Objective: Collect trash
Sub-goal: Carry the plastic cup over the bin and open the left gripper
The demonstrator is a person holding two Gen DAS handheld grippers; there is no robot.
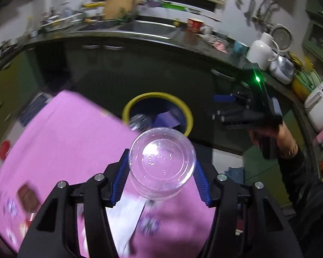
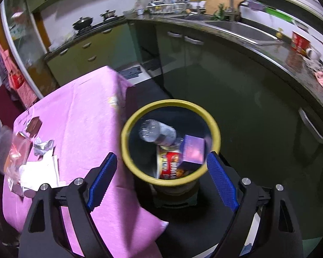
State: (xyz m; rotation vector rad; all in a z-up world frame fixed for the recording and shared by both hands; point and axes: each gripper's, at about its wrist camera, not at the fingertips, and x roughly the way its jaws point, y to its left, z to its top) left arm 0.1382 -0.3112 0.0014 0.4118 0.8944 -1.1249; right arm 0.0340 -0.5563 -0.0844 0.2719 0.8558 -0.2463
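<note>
In the left wrist view my left gripper (image 1: 161, 172) is shut on a clear plastic cup (image 1: 162, 165), its blue pads (image 1: 121, 176) pressing both sides. The cup hangs above the pink tablecloth's edge, short of the yellow-rimmed bin (image 1: 189, 116). My right gripper (image 2: 160, 179) is open with nothing between its fingers and looks down over the bin (image 2: 127, 150). Inside the bin lie a plastic bottle (image 2: 157, 132), a purple box (image 2: 193, 150) and a red packet (image 2: 171, 167). My right gripper (image 1: 230, 107) also shows at the right of the left wrist view, held by a hand.
The pink-covered table (image 2: 79, 116) carries crumpled paper (image 2: 42, 147), white sheets (image 2: 41, 169) and wrappers (image 2: 18, 150) at its left side. Dark kitchen cabinets (image 2: 236, 81), a counter and a sink (image 2: 241, 29) curve behind the bin. A white kettle (image 1: 261, 50) and appliances crowd the counter at the right.
</note>
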